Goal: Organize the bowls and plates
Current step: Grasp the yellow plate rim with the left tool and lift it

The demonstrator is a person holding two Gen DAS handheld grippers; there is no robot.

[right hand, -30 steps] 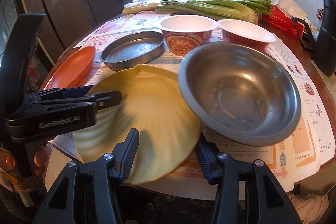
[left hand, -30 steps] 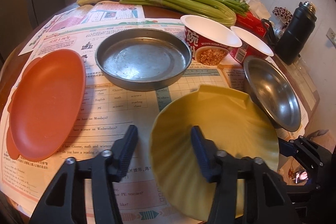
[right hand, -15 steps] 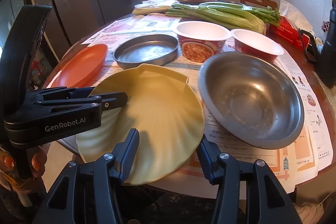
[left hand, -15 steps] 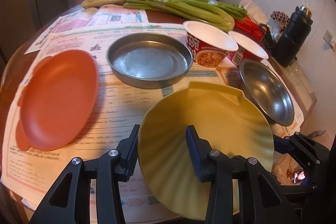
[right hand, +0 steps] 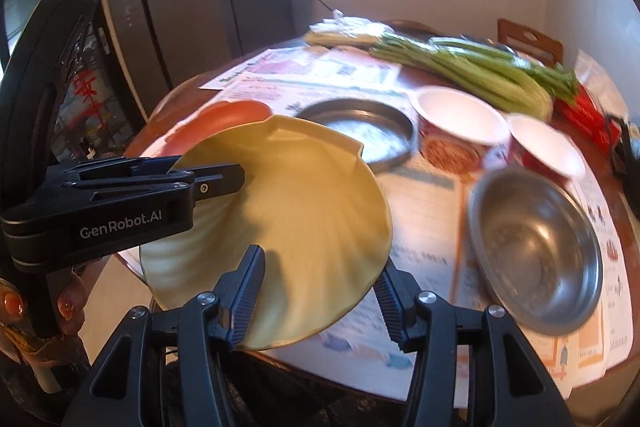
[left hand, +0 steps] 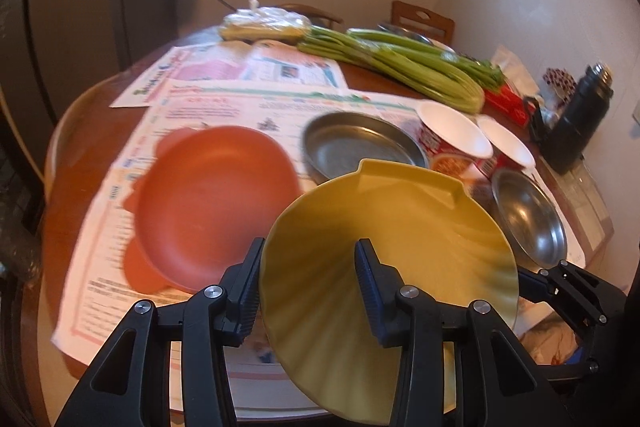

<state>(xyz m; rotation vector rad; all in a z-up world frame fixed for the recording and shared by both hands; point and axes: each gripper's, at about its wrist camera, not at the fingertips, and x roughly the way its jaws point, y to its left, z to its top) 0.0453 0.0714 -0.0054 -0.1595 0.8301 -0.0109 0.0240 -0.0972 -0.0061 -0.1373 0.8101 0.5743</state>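
Both claws, left (left hand: 308, 283) and right (right hand: 318, 297), clamp your tilted yellow plate (left hand: 400, 255); uneven lifting may twist it loose onto the tabletop (left hand: 80, 187).

free: paper (left hand: 240, 99) beyond orange plate (left hand: 212, 203) | blocked: steel pan (left hand: 360, 147), bowls right

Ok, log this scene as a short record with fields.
held item: yellow plate, lifted and tilted
left tongs: shut on the plate's rim
right tongs: shut on the plate's opposite edge
on table: orange plate, flat metal pan, steel bowl, two noodle cups
behind: celery, black flask
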